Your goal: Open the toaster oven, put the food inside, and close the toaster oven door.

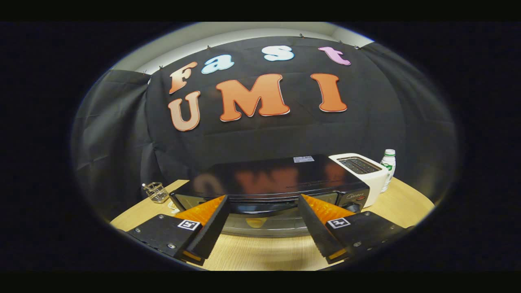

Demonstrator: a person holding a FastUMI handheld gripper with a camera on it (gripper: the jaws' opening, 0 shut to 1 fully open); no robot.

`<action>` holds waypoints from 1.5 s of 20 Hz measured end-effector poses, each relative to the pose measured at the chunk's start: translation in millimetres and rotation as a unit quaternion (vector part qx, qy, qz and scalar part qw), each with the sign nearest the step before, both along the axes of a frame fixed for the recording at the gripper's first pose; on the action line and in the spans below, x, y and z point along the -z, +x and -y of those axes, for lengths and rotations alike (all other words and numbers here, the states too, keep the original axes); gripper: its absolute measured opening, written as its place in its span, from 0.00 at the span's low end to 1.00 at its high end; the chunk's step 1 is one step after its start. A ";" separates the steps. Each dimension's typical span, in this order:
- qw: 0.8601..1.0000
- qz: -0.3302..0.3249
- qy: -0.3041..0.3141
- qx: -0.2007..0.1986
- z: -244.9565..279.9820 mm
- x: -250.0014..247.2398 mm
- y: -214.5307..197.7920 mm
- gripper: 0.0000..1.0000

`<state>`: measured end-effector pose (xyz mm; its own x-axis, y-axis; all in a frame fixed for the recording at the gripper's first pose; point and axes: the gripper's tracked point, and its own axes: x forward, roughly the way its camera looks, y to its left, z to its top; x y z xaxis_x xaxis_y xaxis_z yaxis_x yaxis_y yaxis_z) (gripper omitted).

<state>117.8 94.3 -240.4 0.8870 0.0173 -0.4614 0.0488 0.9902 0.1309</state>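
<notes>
1. Gripper (262, 217): fingers spread wide, nothing between the pads, not touching anything. Tips sit just short of the toaster oven front, one each side of its middle.
2. Toaster oven (276, 179): count 1. Black, glossy top, on the wooden table (260, 254), directly ahead of the fingers. Its front faces the gripper.
3. Door (264, 224): glass panel seen between the two fingers, with the dark handle bar (262, 208) across its top. Looks closed, but it's low in the view and partly masked by the fingers, so not certain.
4. Something pale yellow (256, 222) shows through the glass, roughly centred. Can't tell what it is, or whether it's a reflection.
5. Control knob (353, 207) on the oven's right front panel: 1 visible, just beyond the right finger.
6. Slot toaster (362, 173): count 1. White, standing just beside the oven's right end, touching or nearly so.
7. Bottle (388, 167): count 1. White with a green cap, upright, just right of and behind the slot toaster.
8. Clear glass container (156, 192): count 1. Left of the oven, near the table's back edge, apart from the oven. A thin stick stands out of it.
</notes>
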 end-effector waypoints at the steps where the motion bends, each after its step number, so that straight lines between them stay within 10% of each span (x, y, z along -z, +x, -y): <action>1: 1.000 0.000 0.002 0.000 -0.2 -0.5 -0.7 0.98; 30: 0.976 0.212 -0.029 -0.037 39.4 -254.5 -152.7 0.94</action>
<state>-35.0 54.9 14.1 0.9958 0.0733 -0.0545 -0.0696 0.9953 0.0678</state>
